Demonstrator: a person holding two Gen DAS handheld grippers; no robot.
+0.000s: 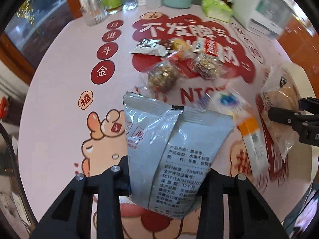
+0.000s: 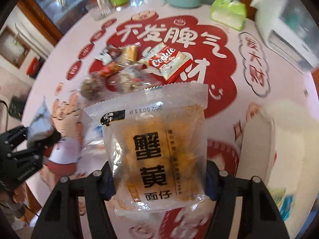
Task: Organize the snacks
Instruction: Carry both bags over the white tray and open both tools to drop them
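The left gripper [image 1: 163,177] pinches a grey snack bag [image 1: 171,149] at lower centre of its view. The right gripper [image 2: 159,181] pinches a clear noodle snack packet [image 2: 155,145], centre frame. Loose snacks [image 1: 179,59] lie on the table [image 1: 65,83] above both.

- Round table [image 1: 65,75] with a pink printed cloth.
- Snack pile [image 1: 175,59] at centre.
- Green tissue pack [image 1: 216,9], jars, probably glasses [image 1: 95,12], far side.

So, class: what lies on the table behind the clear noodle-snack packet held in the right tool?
Behind the noodle-snack packet lie a Cookie packet, round wrapped snacks and small wrappers. The packet covers the heap's near edge, so anything there is hidden.
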